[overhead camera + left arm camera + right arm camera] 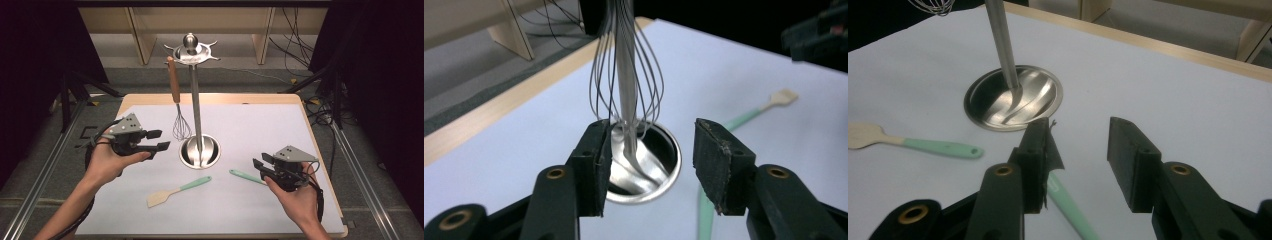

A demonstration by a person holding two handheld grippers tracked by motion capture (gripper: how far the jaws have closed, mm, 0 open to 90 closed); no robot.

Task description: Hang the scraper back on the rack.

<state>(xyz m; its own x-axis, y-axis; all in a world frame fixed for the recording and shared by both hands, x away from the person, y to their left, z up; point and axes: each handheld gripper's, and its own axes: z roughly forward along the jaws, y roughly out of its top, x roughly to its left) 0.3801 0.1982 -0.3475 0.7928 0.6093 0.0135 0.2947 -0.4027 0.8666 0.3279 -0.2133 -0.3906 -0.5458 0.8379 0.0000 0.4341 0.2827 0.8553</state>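
Observation:
A steel utensil stand (195,107) rises from a round base (212,156) at mid-table. A whisk (174,89) with a wooden handle hangs from one of its top hooks. My left gripper (157,140) hovers open just left of the whisk's wires (626,65), nothing between the pads. My right gripper (260,167) is open at the front right, over the near end of a mint-handled utensil (245,176). That handle (1068,205) runs under its left jaw. A mint-handled spatula with a wooden blade (177,191) lies in front of the base.
A white mat (260,125) covers the wooden table. Dark stands and cables (325,107) flank the table, and wooden furniture legs (140,35) stand behind. In the left gripper view the other gripper (819,35) shows at the top right, above a pale blade (785,96).

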